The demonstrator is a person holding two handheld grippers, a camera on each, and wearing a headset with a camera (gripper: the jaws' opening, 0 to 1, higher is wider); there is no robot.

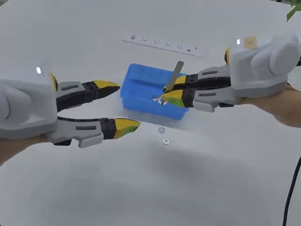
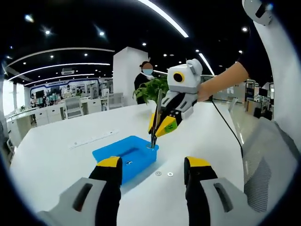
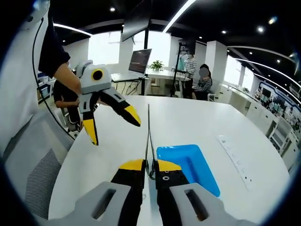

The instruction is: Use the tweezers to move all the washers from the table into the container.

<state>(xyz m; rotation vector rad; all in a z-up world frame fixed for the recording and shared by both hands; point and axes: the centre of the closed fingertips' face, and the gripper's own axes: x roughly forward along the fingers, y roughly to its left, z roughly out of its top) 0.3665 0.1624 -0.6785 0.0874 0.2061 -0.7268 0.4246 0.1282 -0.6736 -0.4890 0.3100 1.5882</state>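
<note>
My right gripper (image 3: 150, 165) has its jaws drawn narrow, clamped on the tweezers (image 3: 149, 136). In its own view the yellow fingertips (image 3: 134, 165) sit on either side of the thin metal strip with almost no gap. The tweezers run forward past the tips. In the head view they slant down from upper right to lower left, with their points inside the blue container (image 1: 141, 77), near its front wall. A small shiny washer (image 1: 162, 101) sits right at the points; I cannot tell whether the tweezers pinch it or it only lies under them. Another small ring (image 1: 155, 98) glints just beside it on the container floor.

My left gripper (image 1: 117, 106) holds nothing, and its jaws are spread wide. It hangs above the white table (image 1: 150, 188) to the left of the container, tips pointing toward it but apart from it. In the left gripper view I see the right gripper coming in from above, the tweezers pointing down at the container's right corner.

Two more lie on the table just in front of the container, close together: the farther washer (image 1: 162, 130) and the nearer washer (image 1: 165, 141). They sit between my two grippers, and neither gripper touches them.

Farther out, a white power strip (image 1: 162, 44) lies flat on the table behind the container, well apart from it. A black cable (image 1: 291, 188) runs down the right edge of the head view. Beyond the table, in the left gripper view, a green plant (image 2: 150, 89) stands with a person behind it.
</note>
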